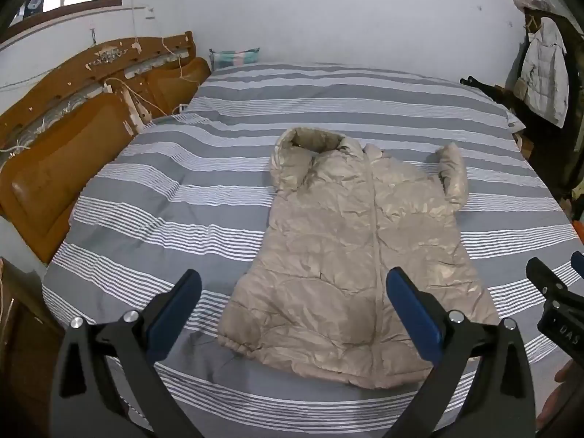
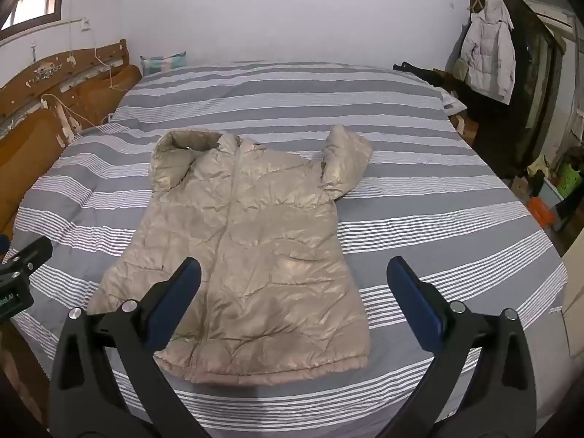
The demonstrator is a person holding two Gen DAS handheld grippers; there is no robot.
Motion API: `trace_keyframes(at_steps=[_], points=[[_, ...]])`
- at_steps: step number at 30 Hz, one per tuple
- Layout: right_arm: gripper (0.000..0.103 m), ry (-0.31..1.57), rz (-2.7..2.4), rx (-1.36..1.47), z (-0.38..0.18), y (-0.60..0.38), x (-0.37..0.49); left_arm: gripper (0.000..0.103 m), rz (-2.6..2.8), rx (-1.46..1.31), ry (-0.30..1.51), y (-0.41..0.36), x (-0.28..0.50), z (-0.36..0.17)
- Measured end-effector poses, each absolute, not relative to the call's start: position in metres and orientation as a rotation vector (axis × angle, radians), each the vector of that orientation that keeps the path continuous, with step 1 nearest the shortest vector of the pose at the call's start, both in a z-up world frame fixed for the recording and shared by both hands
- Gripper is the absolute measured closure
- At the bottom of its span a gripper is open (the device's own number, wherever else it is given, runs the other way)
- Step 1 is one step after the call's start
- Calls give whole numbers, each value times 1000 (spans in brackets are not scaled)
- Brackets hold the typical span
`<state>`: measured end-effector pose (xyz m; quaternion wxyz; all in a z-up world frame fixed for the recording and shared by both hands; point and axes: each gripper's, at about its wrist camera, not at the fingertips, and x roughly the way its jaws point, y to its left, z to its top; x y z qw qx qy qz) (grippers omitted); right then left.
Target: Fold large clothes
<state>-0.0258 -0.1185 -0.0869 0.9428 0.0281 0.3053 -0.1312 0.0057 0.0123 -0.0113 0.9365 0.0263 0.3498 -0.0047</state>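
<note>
The bed [image 1: 226, 168], covered in a grey-and-white striped quilt, fills both views; your work lies on it. The puffer coat [image 1: 350, 248] lies flat near the bed's near edge, front up, hood [image 1: 310, 153] toward the far wall, hem [image 2: 262, 368] nearest you. One sleeve [image 2: 343, 160] shows at the coat's right, bent back on itself beside the shoulder; the other sleeve is not visible, perhaps tucked under. Your left gripper [image 1: 292, 314] hovers over the hem's left part, jaws spread wide, nothing between them. Your right gripper [image 2: 292, 310] hangs over the hem's right part, likewise wide open and empty. Neither touches the fabric. Handling, by judgement: shell looks glossy and slick, padding light and springy, so folds will likely puff back and slide. Pinch deep at a stitched seam, the elastic hem or the cuff rather than a smooth panel. Take the visible sleeve at the cuff first, probably.
</note>
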Motion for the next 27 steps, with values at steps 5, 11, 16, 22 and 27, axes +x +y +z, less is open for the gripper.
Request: trace_keyframes(at_steps=[5,11,16,22,27], points=[[3,623,-261,69,-86,-119,-27,2,-3,59,708,15,5,-12],[3,621,-258,63,-86,-118,-25,2,14,51,714,17,5,-11],[3,625,-253,69,-87,-120,-25,2,31,42,717,21,7,-12],[3,624,-247,59,-86,-118,-24,2,38,41,723,26,5,-13],[3,628,-241,59,-87,-117,-23,2,35,42,723,24,8,-13]])
